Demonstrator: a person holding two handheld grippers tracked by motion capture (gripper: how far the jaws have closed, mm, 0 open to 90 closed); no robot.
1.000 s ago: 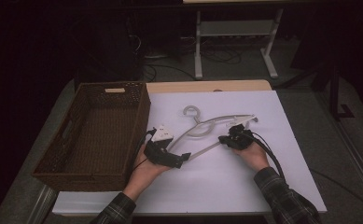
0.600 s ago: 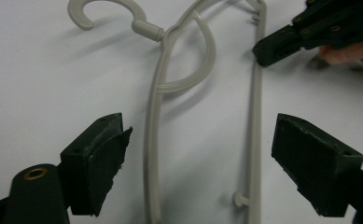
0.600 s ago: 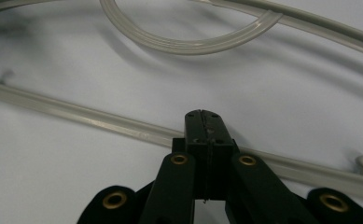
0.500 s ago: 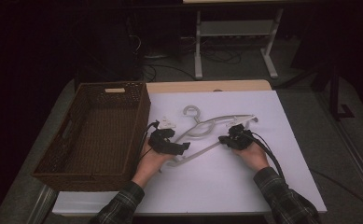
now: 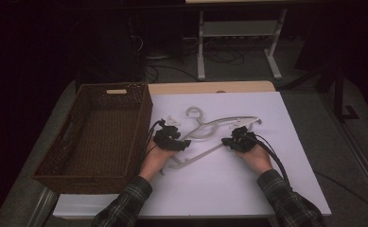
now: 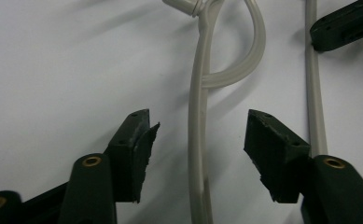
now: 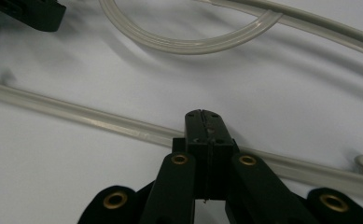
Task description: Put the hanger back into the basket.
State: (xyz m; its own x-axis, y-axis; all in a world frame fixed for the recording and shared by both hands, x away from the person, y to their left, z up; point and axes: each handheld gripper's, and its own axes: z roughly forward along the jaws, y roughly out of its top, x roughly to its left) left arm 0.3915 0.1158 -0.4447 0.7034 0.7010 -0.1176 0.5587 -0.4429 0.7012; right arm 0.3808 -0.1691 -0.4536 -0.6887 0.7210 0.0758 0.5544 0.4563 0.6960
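A pale plastic hanger (image 5: 225, 123) lies flat on the white table cover (image 5: 248, 189). My left gripper (image 5: 173, 140) is low over the hanger's left side. In the left gripper view one arm of the hanger (image 6: 197, 140) runs up between the jaws of the left gripper (image 6: 198, 128). They have just been closing, and a gap remains on both sides. My right gripper (image 5: 238, 141) rests at the hanger's right side. In the right gripper view the right gripper (image 7: 202, 116) is shut, its tips lying over the hanger's straight bar (image 7: 76, 114).
A dark wicker basket (image 5: 139, 123) stands at the left of the table, close to my left hand. Beyond the table's far edge is a white metal frame (image 5: 238, 28) on the floor. White cover lies bare in front of both hands.
My left hand has moved forward and right, from the hanger's lower bar onto its arm near the neck. The right hand has kept still.
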